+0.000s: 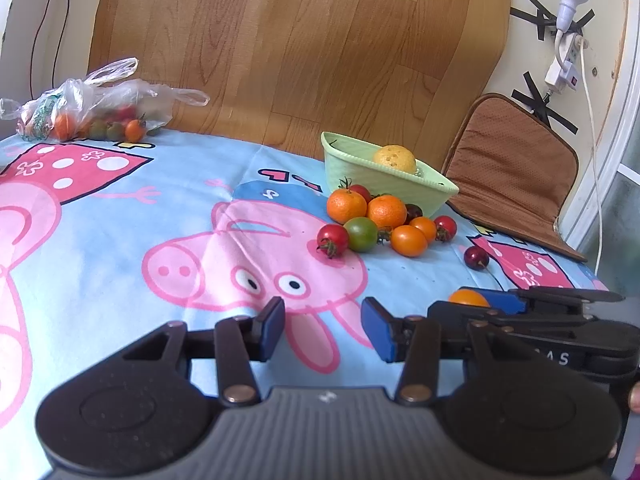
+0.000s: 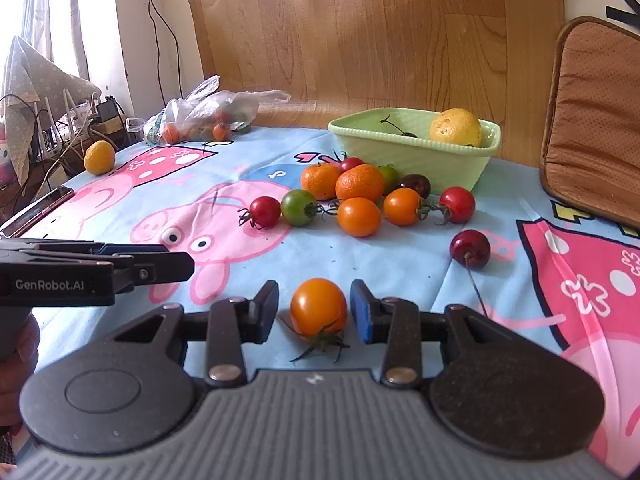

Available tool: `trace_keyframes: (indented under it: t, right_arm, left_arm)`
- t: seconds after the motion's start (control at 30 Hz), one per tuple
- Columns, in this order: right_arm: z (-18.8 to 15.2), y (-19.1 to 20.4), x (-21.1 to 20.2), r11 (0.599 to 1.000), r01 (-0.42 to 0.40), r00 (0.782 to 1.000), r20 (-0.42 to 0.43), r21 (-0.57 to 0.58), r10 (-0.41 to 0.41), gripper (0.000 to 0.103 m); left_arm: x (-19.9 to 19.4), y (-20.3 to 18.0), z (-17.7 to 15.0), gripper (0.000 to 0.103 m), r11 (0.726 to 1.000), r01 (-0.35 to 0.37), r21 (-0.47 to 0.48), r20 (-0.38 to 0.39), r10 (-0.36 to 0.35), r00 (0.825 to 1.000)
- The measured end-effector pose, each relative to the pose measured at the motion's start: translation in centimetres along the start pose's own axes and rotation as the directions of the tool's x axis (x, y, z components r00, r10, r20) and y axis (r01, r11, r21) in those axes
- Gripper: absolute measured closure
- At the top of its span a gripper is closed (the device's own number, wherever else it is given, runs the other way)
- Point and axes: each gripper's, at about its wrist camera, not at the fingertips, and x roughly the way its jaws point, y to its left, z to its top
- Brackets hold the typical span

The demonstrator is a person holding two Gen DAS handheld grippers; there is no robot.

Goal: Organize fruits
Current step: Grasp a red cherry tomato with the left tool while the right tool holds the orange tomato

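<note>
An orange tomato [image 2: 318,306] lies on the cartoon tablecloth between the fingers of my right gripper [image 2: 314,314], which is open, with a small gap at each pad. My left gripper [image 1: 322,322] is open just to its left, over the pig print, with nothing between its fingers. Further back a pale green basket [image 2: 400,160] holds a lemon [image 2: 456,127]. In front of the basket sit two mandarins [image 2: 359,183], several small tomatoes [image 2: 299,207] in red, green and orange, and a dark cherry [image 2: 470,249] off to the right.
A plastic bag [image 1: 92,112] with more small fruit lies at the far left of the table. A brown cushion [image 2: 596,120] leans at the right. A yellow fruit [image 2: 99,157] and a phone [image 2: 36,210] sit near the left edge, beside tangled cables [image 2: 60,128].
</note>
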Motion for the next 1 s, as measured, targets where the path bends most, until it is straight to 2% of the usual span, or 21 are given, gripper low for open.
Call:
trace_keyframes:
  t: [0.07,0.1,0.13,0.2,0.33,0.47,0.5,0.57,0.63,0.7,0.8,0.9,1.0]
  right_arm:
    - [0.0,0.1,0.1,1.0,-0.003,1.0,0.002,-0.006,0.003,0.061]
    - [0.0,0.1,0.0,1.0,0.003,1.0,0.007,-0.009,-0.003,0.069]
    - [0.0,0.1,-0.1,1.0,0.005,1.0,0.013,-0.008,-0.005,0.072]
    - [-0.1,-0.2,-0.5,1.0,0.015,0.999,0.03,-0.001,-0.015,0.072]
    - [-0.4,-1.5,-1.2,0.996,0.071,0.997,0.036,0.049,-0.072,0.072]
    - [-0.5,-2.7,-1.2,0.991,0.071,0.997,0.02,0.112,-0.074,0.072]
    - [-0.6,-2.6,-1.2,0.992,0.069,0.997,0.018,0.108,-0.072,0.071]
    - [-0.6,-2.3,-1.2,0.994,0.064,0.998,0.017,0.091,-0.065,0.071]
    - [-0.7,-2.1,-1.2,0.995,0.056,0.998,0.017,0.082,-0.058,0.07]
    - [-0.6,-2.2,-1.1,0.996,0.037,0.999,0.016,0.082,-0.038,0.07]
    - [-0.5,-2.3,-0.9,0.996,0.022,1.0,0.011,0.084,-0.022,0.07]
    - [-0.4,-2.5,-0.9,0.996,0.012,1.0,0.011,0.091,-0.013,0.07]
    - [-0.5,-2.4,-1.1,0.996,0.01,1.0,0.016,0.092,-0.012,0.07]
  left_arm:
    - [0.0,0.1,0.1,0.063,1.0,0.001,-0.002,0.0,-0.001,1.0]
    - [-0.1,0.1,0.2,0.063,1.0,0.01,0.002,0.0,-0.01,1.0]
    - [0.0,0.1,0.3,0.062,0.999,0.032,0.01,0.005,-0.032,0.999]
    - [0.3,-0.5,1.4,0.063,0.994,0.062,0.085,0.007,-0.063,0.998]
    - [1.2,-3.1,4.5,0.061,0.963,0.119,0.244,0.003,-0.124,0.992]
    - [4.3,-5.7,5.7,0.062,0.924,0.132,0.359,-0.042,-0.125,0.991]
    - [5.2,-6.2,5.7,0.061,0.913,0.131,0.386,-0.058,-0.118,0.991]
    - [6.6,-6.6,5.5,0.061,0.901,0.081,0.427,-0.067,-0.057,0.996]
    - [7.8,-6.0,5.3,0.062,0.903,0.04,0.427,-0.08,-0.006,0.997]
    - [8.1,-5.7,5.1,0.062,0.904,0.0,0.427,-0.049,0.023,0.999]
    - [8.1,-5.8,5.2,0.062,0.911,-0.015,0.411,-0.051,0.039,0.998]
    - [8.0,-5.9,5.0,0.059,0.897,-0.05,0.439,-0.028,0.069,0.997]
    - [7.8,-5.7,5.1,0.055,0.9,-0.061,0.431,-0.025,0.079,0.997]
